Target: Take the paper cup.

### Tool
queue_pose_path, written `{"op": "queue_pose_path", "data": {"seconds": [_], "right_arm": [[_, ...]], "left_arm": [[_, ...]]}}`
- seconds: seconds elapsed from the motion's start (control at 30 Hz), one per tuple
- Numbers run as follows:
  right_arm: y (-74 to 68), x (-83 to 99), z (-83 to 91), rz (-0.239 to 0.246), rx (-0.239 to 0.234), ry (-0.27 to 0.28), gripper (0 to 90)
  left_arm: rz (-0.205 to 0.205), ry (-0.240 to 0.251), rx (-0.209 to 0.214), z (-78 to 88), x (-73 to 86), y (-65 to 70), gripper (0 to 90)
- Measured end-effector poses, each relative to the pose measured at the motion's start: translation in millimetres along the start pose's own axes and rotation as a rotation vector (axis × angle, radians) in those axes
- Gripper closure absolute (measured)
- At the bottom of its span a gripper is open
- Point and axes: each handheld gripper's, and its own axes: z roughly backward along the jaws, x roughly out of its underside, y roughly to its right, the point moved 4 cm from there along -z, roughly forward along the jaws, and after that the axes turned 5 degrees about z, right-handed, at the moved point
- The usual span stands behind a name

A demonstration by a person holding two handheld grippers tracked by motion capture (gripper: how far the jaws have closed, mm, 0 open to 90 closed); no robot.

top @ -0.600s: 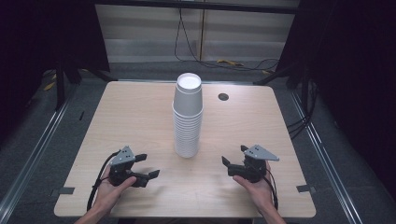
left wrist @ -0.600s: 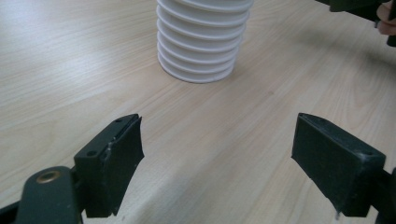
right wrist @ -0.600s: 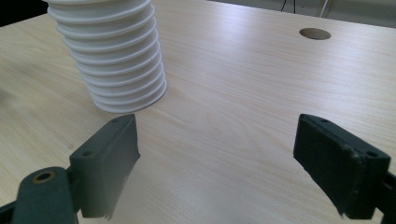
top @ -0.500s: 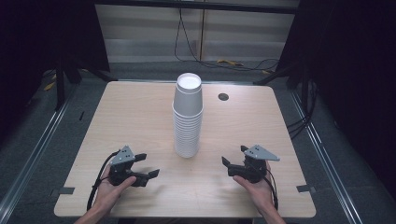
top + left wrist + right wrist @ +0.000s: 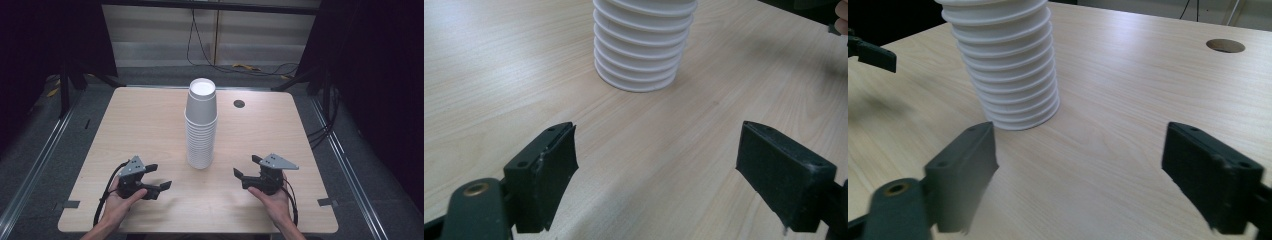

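Two hand-held grippers, the left gripper (image 5: pixel 161 176) and right gripper (image 5: pixel 245 167), rest with jaws spread and empty on the wooden table (image 5: pixel 125 125), flanking the upside-down stack of white cups (image 5: pixel 201 125) at its centre, apparently poised to start unstacking.

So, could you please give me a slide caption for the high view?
Two open hand-held grippers, left and right, flank a tall stack of white cups on a wooden table.
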Motion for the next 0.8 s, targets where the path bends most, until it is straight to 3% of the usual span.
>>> {"op": "queue_pose_path", "data": {"seconds": [0.33,0.8], "right_arm": [[-13.5,-9.2,4.9,-0.009,-0.046,0.055,18.4],[-19.5,-31.3,11.2,0.055,-0.088,0.098,20.8]], "left_arm": [[0.01,0.002,-0.012,2.6,1.4,-0.1,16.1],[-0.012,-0.005,-0.016,7.6,5.3,4.3,16.1]]}}
